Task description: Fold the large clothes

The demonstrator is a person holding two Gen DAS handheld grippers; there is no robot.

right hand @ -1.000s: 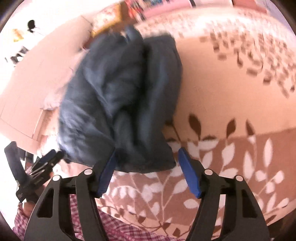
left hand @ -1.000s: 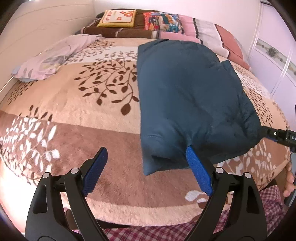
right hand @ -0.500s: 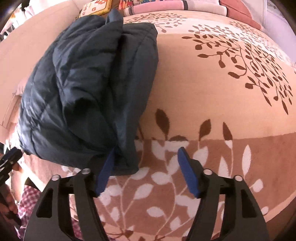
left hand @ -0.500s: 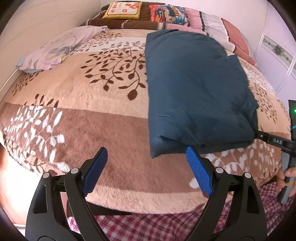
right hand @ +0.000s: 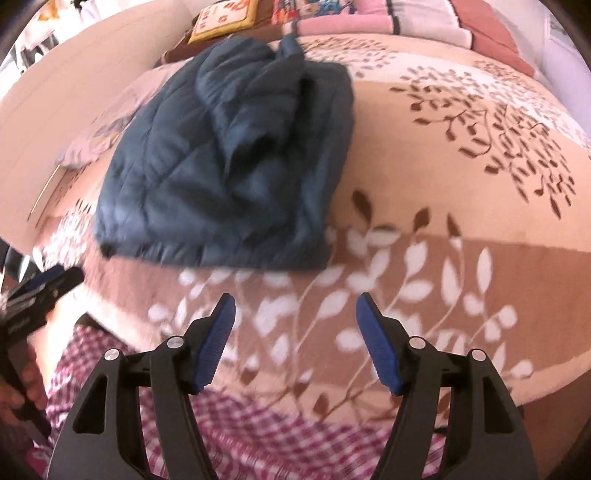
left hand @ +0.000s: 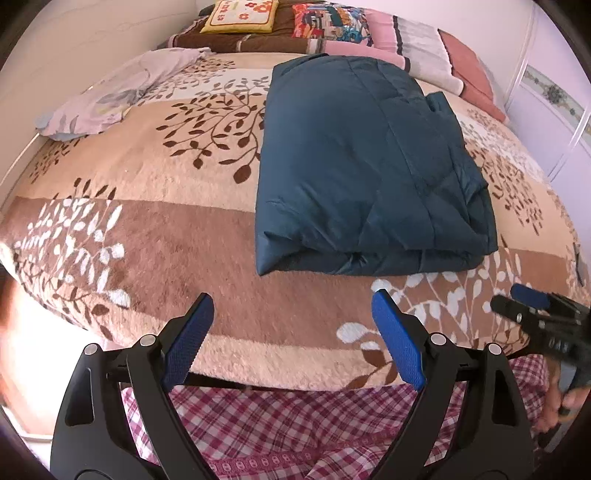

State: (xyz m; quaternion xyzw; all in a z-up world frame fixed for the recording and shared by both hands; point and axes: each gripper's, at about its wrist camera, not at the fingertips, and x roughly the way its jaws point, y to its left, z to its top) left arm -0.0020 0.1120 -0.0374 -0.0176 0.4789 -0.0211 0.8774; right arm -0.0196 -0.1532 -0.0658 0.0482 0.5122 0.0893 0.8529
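Observation:
A dark blue padded jacket [left hand: 365, 166] lies folded in a thick rectangle on the leaf-patterned bed blanket [left hand: 147, 229]; it also shows in the right wrist view [right hand: 229, 158]. My left gripper [left hand: 291, 332] is open and empty, held back from the jacket's near edge above the bed's front edge. My right gripper [right hand: 295, 332] is open and empty, also back from the jacket. The right gripper shows at the right edge of the left wrist view [left hand: 543, 317].
A pale lilac garment [left hand: 110, 96] lies at the bed's far left. Pillows and folded blankets [left hand: 332, 29] line the headboard end. A wardrobe [left hand: 554, 110] stands at the right. Red checked cloth [left hand: 295, 424] is below the grippers.
Both grippers have pulled back from the jacket's near edge, toward the bed's front edge. The jacket has settled flat on the blanket.

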